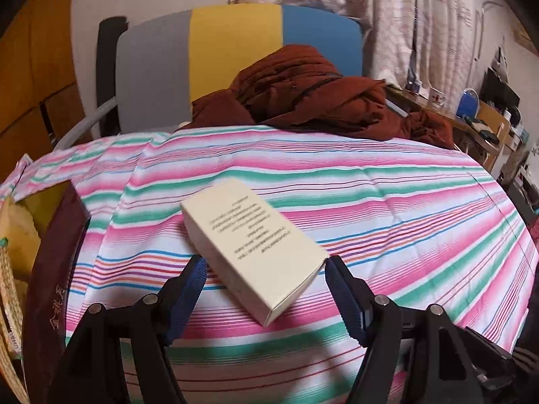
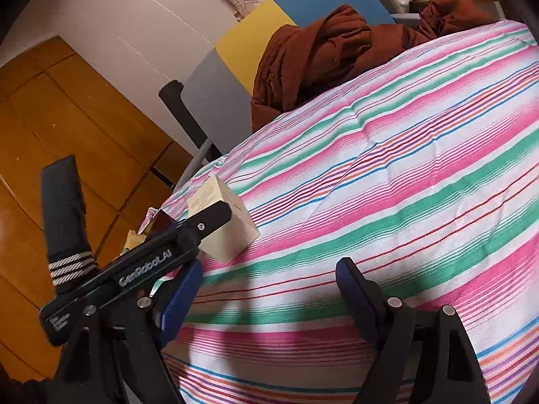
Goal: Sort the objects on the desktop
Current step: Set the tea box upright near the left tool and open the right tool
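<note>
A cream cardboard box (image 1: 249, 245) with printed text lies flat and slantwise on the striped tablecloth (image 1: 404, 215). My left gripper (image 1: 262, 262) is open, its blue pads (image 1: 188, 289) standing on either side of the box's near end, close to its corners without squeezing it. In the right wrist view the same box (image 2: 232, 235) shows at the table's left edge, with the left gripper's black finger (image 2: 209, 219) across it and a dark sleeve with a striped cuff (image 2: 67, 229) behind. My right gripper (image 2: 271, 267) is open over bare cloth, nothing between its fingers.
A heap of rust-brown cloth (image 1: 303, 94) lies at the table's far edge, in front of a grey, yellow and blue chair back (image 1: 235, 54). A dark red container (image 1: 57, 256) with yellowish things stands off the table's left edge. A cluttered desk (image 1: 488, 118) is at far right.
</note>
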A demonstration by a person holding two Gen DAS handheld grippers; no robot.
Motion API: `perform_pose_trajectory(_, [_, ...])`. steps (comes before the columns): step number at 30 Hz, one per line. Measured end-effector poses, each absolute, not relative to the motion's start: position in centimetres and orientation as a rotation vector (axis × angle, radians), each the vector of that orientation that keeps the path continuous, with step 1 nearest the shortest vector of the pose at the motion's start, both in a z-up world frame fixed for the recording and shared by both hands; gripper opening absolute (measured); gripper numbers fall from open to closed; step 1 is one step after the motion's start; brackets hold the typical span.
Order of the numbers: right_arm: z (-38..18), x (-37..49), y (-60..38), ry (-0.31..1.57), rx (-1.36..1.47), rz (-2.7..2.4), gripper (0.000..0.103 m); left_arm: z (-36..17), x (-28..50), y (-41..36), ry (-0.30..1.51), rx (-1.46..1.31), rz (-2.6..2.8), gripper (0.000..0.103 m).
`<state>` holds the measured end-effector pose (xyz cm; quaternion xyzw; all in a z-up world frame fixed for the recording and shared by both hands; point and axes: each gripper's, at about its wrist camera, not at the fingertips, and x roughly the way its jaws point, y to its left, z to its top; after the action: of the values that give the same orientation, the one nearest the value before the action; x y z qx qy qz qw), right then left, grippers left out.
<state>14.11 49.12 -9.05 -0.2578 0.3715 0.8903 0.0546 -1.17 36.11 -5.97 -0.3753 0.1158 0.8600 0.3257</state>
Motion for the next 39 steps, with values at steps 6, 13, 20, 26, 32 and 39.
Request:
perform_pose_trajectory(6, [-9.0,14.2,49.0,1.119,-0.778,2.705,0.083,-7.0,-2.7,34.2,0.255,-1.051,2.187,0.058])
perform_pose_trajectory(13, [-8.8,14.3,48.8,1.082,-0.804,2.695,0.083,-6.7,-2.4,34.1,0.211,-1.05,2.11,0.068])
perform_pose_trajectory(20, [-8.1,13.0,49.2,1.172,-0.861,2.723,0.083,-5.8,-2.6,33.2,0.153,-1.008,2.143,0.069])
perform_pose_trajectory(26, [-7.2,9.3,50.9,1.468,-0.787,2.796,0.084,-4.6,-4.2,28.6,0.039,-1.018,2.177,0.069])
perform_pose_trajectory(32, [-8.2,4.2,50.6,1.59,-0.911,2.779,0.086,-4.4,-5.1,26.3,0.04,-1.033,2.214,0.069])
perform_pose_trajectory(39, [-7.9,3.5,47.7,1.709,-0.942,2.901,0.087,-4.4,-5.1,25.8,0.03,-1.036,2.198,0.069])
